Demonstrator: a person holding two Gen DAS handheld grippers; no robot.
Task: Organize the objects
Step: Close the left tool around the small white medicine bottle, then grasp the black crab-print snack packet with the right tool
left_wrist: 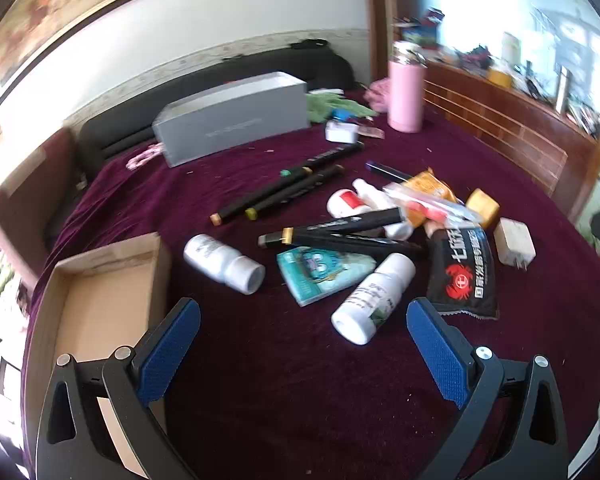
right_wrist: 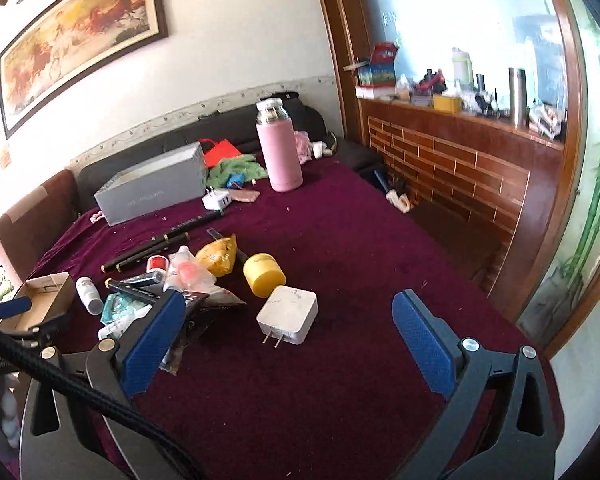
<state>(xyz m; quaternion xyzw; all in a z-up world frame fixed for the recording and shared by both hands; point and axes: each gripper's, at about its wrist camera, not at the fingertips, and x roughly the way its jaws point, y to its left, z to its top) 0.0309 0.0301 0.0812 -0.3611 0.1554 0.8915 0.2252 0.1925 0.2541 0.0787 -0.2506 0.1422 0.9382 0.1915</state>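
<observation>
- We held the left gripper [left_wrist: 303, 316] with jaws wide, empty, above the purple cloth [left_wrist: 284, 380].
- Our right gripper [right_wrist: 288, 314] gaped too, the white charger [right_wrist: 287, 314] lying between its fingers, untouched.
- The clutter [left_wrist: 364, 236] lay beside the cardboard box [left_wrist: 100, 292].

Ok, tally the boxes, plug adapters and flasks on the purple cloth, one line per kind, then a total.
Boxes: 2, the grey box and the cardboard box
Plug adapters: 2, the near plug adapter and the far plug adapter
Flasks: 1, the pink flask
Total: 5
</observation>
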